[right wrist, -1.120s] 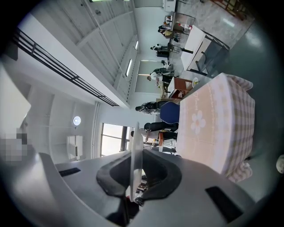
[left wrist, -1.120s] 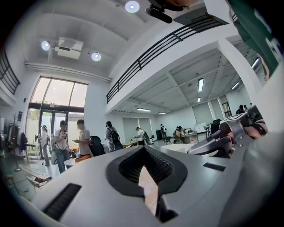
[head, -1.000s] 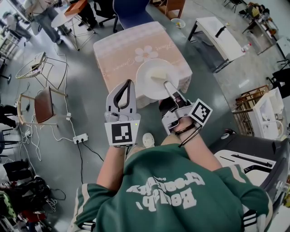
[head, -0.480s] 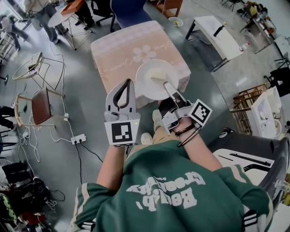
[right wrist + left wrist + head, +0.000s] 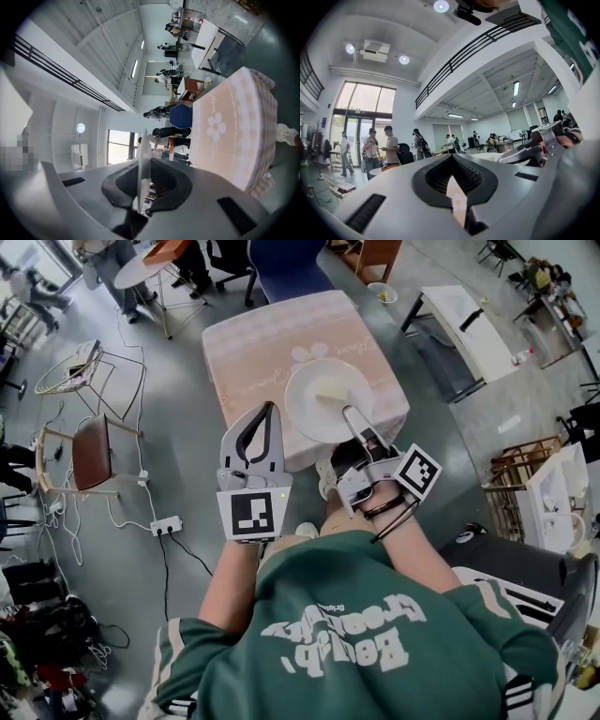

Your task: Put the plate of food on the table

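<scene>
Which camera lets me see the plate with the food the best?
The head view: it looks down on the round white plate with pale food on it. The right gripper view shows only the plate's thin edge, side-on between the jaws. In the left gripper view I can't pick it out.

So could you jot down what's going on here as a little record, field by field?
Plate: white, over the table's near edge
Food: pale piece lying on the plate
Table: pink cloth with a flower print
Right gripper: shut on the plate's near rim
Left gripper: shut, empty, beside the plate
Placed yet: cannot tell whether the plate rests on the table
</scene>
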The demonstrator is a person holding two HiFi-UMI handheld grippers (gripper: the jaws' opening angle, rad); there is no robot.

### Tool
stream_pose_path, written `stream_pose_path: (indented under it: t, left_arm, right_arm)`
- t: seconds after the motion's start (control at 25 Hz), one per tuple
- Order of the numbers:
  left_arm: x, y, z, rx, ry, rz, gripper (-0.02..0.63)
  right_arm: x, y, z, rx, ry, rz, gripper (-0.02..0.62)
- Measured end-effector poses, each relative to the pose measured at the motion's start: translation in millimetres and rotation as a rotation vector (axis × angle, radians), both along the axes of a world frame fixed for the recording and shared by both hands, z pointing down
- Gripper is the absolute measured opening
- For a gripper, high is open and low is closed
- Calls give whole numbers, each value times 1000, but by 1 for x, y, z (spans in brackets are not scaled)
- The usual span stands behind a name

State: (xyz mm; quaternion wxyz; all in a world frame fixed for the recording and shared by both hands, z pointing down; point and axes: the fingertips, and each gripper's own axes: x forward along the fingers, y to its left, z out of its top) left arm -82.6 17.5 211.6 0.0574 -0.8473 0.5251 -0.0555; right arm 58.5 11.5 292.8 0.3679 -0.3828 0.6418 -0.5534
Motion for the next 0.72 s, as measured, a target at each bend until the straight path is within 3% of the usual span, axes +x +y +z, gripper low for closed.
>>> stream_pose_path:
  t: [0.72]
  left_arm:
    - [25,-141,9,3,-3,-73,9]
  right_arm:
    - [13,-150,4,26,-30,-95,34]
